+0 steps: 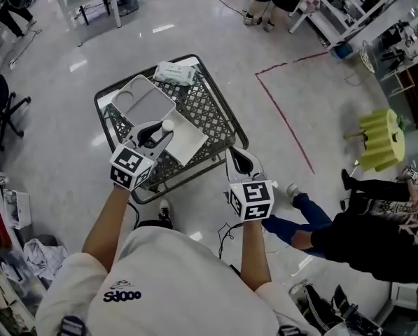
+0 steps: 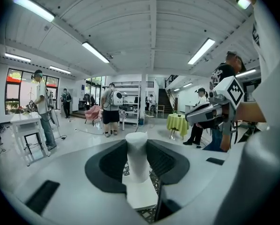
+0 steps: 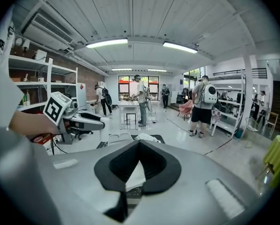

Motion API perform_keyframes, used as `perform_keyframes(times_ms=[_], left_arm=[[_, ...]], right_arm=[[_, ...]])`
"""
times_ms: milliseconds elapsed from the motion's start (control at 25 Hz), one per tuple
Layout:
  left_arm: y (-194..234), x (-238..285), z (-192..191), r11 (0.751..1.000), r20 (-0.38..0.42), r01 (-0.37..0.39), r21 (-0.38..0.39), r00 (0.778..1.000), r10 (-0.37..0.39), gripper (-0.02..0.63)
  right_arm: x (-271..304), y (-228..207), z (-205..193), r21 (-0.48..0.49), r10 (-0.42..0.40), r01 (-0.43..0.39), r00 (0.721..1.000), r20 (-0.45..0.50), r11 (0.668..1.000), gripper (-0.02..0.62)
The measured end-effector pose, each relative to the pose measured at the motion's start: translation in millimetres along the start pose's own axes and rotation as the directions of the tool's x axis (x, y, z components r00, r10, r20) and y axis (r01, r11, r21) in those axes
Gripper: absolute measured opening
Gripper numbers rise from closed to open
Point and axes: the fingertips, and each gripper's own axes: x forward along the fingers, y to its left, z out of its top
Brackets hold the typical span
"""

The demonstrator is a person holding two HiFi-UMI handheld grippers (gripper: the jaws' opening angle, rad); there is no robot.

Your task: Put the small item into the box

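The left gripper point(image 2: 138, 146) is held over the near-left corner of the black wire-mesh cart point(image 1: 212, 114), fingers clamped on the small white cylinder point(image 1: 166, 125), which is kept upright. The white compartmented plastic box point(image 1: 147, 105) lies just beyond, nearest this hand. The right gripper point(image 3: 139, 145) is held with fingers together, empty. The grip is shown only in the left gripper view, the compartments only in the head view.

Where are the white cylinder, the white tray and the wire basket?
white cylinder point(image 2: 137, 156): left gripper view, middle of its body.
white tray point(image 1: 147, 103): head view, bare large compartment.
wire basket point(image 1: 212, 107): head view, bare mesh.
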Motion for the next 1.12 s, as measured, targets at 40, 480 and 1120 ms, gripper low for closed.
perform_keyframes(times_ms=[40, 480, 1120], left_arm=[[6, 5, -6, 1.000, -0.016, -0.003, -0.008, 1.000, 0.003, 0.130], [30, 41, -56, 0.994, -0.129, -0.008, -0.113, 0.992, -0.007, 0.130], [46, 94, -142, 0.943, -0.319, -0.194, -0.271, 0.942, 0.103, 0.130]], right_arm=[[6, -2, -2, 0.006, -0.002, 0.002, 1.000, -0.010, 1.000, 0.010], [50, -11, -32, 0.016, -0.003, 0.005, 0.993, -0.121, 1.000, 0.011], [126, -46, -69, -0.012, 0.199, -0.207, 0.954, -0.224, 0.978, 0.010]])
